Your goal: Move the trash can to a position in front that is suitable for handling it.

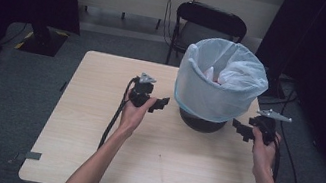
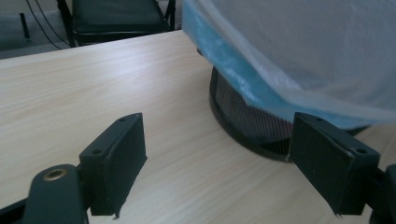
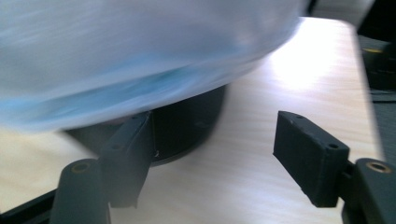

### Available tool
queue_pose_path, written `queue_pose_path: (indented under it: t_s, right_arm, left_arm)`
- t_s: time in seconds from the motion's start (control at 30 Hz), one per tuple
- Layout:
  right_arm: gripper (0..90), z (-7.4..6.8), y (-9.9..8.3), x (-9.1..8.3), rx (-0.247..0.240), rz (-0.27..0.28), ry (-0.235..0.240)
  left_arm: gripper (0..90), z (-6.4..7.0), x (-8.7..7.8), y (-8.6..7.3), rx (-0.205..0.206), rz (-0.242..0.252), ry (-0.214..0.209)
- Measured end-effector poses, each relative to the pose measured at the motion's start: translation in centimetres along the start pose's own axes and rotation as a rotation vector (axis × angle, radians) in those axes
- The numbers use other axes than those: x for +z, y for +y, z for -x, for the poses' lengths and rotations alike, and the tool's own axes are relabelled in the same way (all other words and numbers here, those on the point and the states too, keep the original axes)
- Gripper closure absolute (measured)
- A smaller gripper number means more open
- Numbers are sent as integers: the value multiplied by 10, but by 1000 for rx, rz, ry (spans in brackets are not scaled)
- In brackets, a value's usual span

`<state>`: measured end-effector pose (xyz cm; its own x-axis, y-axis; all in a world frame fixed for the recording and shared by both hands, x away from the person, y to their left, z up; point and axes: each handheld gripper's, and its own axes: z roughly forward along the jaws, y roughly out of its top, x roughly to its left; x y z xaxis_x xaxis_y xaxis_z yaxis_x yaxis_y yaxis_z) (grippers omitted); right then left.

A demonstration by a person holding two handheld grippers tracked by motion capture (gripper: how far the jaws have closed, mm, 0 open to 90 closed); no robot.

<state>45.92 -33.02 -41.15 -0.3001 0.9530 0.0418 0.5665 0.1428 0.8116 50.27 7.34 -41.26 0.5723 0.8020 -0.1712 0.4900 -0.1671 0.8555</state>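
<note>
While both forearms reached in from the bottom edge of the high view, a black mesh bin [image 1: 202,123] stood right of centre on the pale wooden table [image 1: 93,130], lined with a pale blue bag [image 1: 211,92] folded down over its rim. Something pale pink lay inside the bag; what it was could not be told.

To the left of the bin, near the frame's centre, the left gripper [image 1: 157,104] was held above the tabletop with its jaws spread and pointing right toward the bin. In the left gripper view its jaws stood wide apart with nothing between them, the mesh base [image 2: 252,123] at the centre right and the bag hanging over it.

At the right of the high view the right gripper [image 1: 241,129] sat close beside the bin, jaws spread and pointing left. A black folding chair [image 1: 209,26] stood behind the table at the top centre.
</note>
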Motion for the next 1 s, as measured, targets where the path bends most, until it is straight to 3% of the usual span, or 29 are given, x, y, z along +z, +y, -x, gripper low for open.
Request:
queue_pose_path:
  t_s: [0.03,0.23,0.33,0.4,0.57,0.67,0.73,0.8,0.87,0.93,0.97,1.0]
  right_arm:
    - [294,5,3,2,8,-4,-13]
    - [298,30,20,13,25,-1,-97]
    - [299,40,29,18,25,-14,-107]
    - [296,46,33,22,31,-27,-147]
    - [270,54,45,36,104,5,-190]
    - [253,50,53,46,118,38,-177]
    - [253,45,57,52,100,56,-160]
    - [338,41,58,57,101,71,-124]
    - [387,40,58,58,106,83,-108]
    - [413,39,58,59,100,85,-60]
    - [419,38,58,58,91,83,-46]
    - [443,37,58,58,81,82,-42]
  left_arm:
    - [183,2,8,10,0,3,9]
    - [188,-4,28,34,-10,21,36]
    - [189,-10,37,40,-30,29,42]
    - [188,-15,43,42,-42,30,44]
    - [188,-16,57,44,-59,52,57]
    - [185,-14,63,45,-40,45,45]
    - [186,-12,66,45,-35,41,46]
    - [183,-8,68,45,-46,55,14]
    - [228,-8,68,45,-31,58,27]
    - [252,-8,68,45,-45,59,17]
    - [296,-9,67,43,-97,56,-9]
    - [337,-9,66,42,-107,58,-15]
